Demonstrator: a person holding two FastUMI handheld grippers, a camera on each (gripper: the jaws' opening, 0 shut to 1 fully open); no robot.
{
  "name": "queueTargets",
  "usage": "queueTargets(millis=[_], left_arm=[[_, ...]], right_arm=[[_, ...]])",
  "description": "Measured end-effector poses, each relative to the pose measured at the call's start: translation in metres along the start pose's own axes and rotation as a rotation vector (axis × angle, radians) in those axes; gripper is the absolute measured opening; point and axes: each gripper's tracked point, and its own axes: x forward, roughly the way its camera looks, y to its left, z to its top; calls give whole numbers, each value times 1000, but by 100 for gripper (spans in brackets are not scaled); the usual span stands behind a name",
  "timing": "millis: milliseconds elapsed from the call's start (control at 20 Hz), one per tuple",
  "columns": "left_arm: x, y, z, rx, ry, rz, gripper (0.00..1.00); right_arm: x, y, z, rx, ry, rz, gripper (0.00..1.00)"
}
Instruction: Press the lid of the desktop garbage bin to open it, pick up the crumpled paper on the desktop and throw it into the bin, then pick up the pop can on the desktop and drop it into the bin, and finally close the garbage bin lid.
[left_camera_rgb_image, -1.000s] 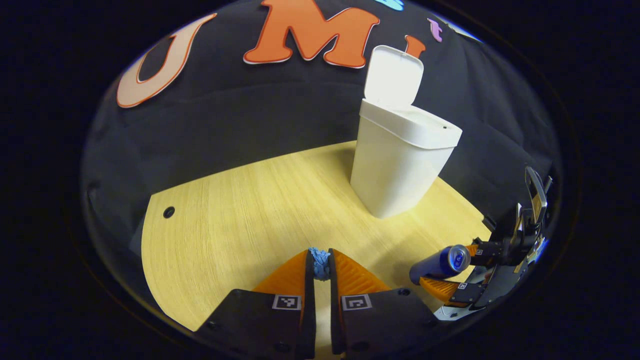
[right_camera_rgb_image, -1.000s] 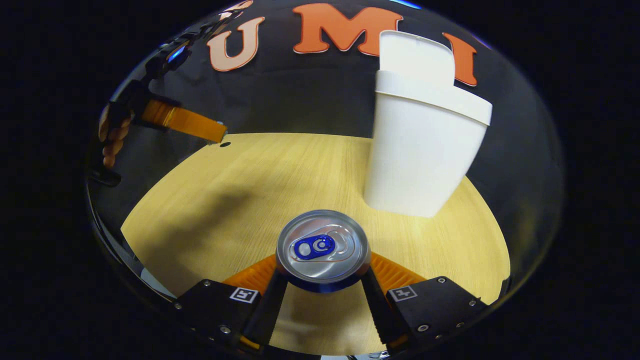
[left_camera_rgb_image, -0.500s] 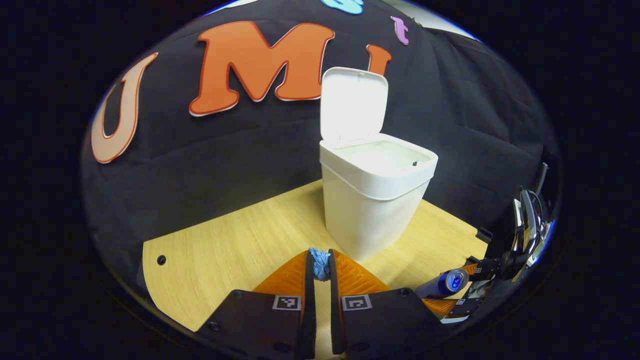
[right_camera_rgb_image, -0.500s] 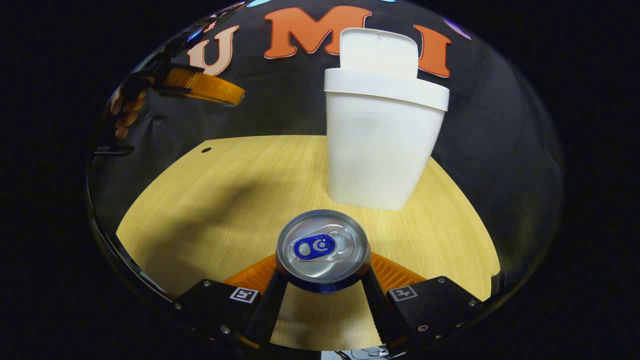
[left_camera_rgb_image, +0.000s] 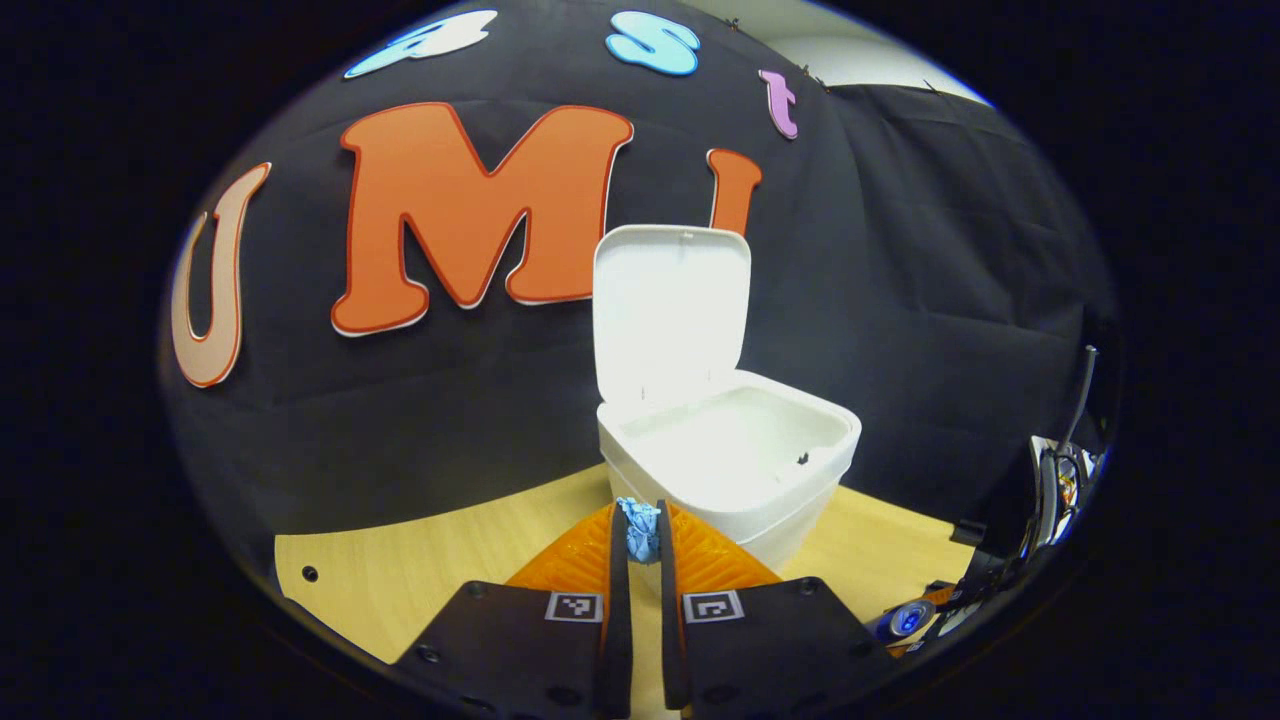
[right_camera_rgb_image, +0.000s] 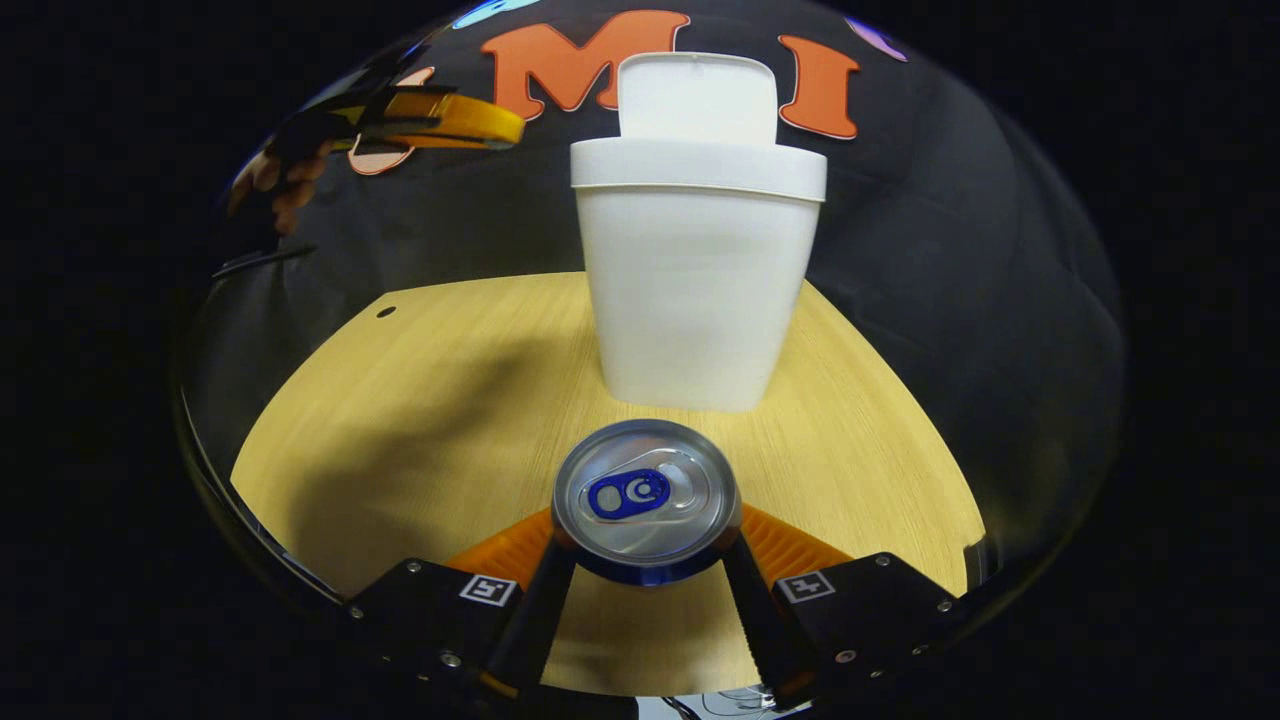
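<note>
Left gripper view: raised, close above the open bin (left_camera_rgb_image: 735, 470), facing its lid (left_camera_rgb_image: 668, 310).
Right gripper view: low over the surface (right_camera_rgb_image: 420, 400), facing the bin's front.
Shared: bin, surface.

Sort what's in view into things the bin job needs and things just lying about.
Needed: garbage bin with lid up; crumpled paper in left gripper; pop can in right gripper.
Lying about: nothing loose on the table.

Overhead light is glaring off the white bin (left_camera_rgb_image: 730, 450); soft shadows are falling across the surface (right_camera_rgb_image: 420, 420), edges bending strongly.
</note>
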Motion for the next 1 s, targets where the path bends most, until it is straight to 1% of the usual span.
queueTargets(millis=[50, 200, 250, 300, 450, 650, 800, 850, 900, 1000], left_arm=[[6, -6, 6, -2, -9, -13, 15], [24, -22, 21, -6, -38, -40, 15], [32, -25, 26, 4, -48, -39, 15], [38, -29, 30, 9, -59, -41, 15], [57, -39, 37, 7, -69, -46, 15], [74, -54, 36, -21, -76, -69, 15], [83, -59, 30, -48, -70, -70, 16], [85, -58, 30, -58, -70, -64, 14], [86, -58, 29, -65, -70, -62, 18], [87, -58, 26, -68, -65, -61, 20]], right_arm=[[2, -4, 0, 2, 6, -1, 80], [7, -17, 2, -4, 16, 6, 80], [9, -21, 3, -6, 17, 10, 84], [11, -26, 4, -3, 21, 14, 80], [17, -37, 8, 8, 25, 31, 80], [26, -51, 15, -8, 30, 43, 80], [35, -59, 23, -4, 25, 56, 80], [37, -60, 24, -5, 26, 60, 80], [38, -61, 24, -9, 25, 67, 79], [37, -63, 26, -15, 24, 75, 79]])
